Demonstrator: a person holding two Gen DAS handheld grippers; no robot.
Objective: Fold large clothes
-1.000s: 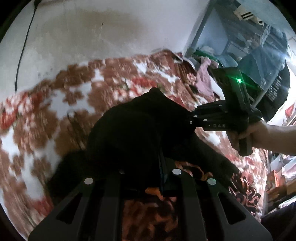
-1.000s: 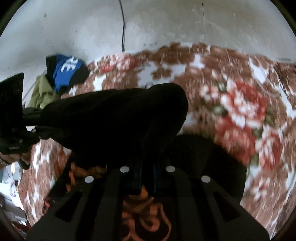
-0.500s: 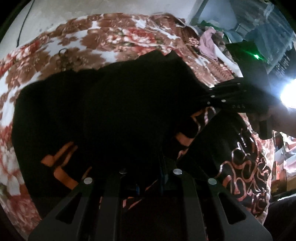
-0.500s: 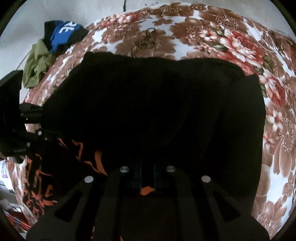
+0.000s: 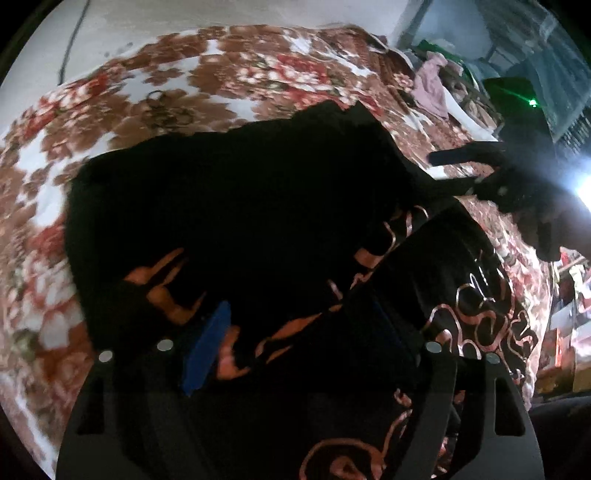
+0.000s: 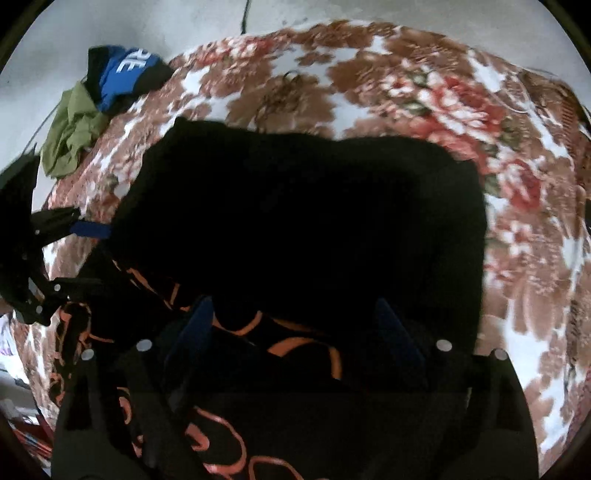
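Note:
A large black garment (image 5: 258,206) with orange lettering lies on the floral bedspread (image 5: 207,77), its far half folded back over the printed half. It fills the middle of the right wrist view (image 6: 303,221) too. My left gripper (image 5: 299,332) is open just above the garment's near edge, blue pads spread apart. My right gripper (image 6: 295,325) is also open over the near edge. The right gripper also shows at the right of the left wrist view (image 5: 461,170), open. The left gripper shows at the left of the right wrist view (image 6: 70,254), open.
A blue and black cloth (image 6: 122,74) and an olive green cloth (image 6: 70,129) lie at the bed's far left corner. A pink cloth (image 5: 432,92) and a metal rack stand beyond the bed's right side. A pale wall (image 6: 147,22) runs behind the bed.
Both grippers have opened and let go of the garment. The lifted fold has come down flat over the printed half, and both grippers have drawn back slightly.

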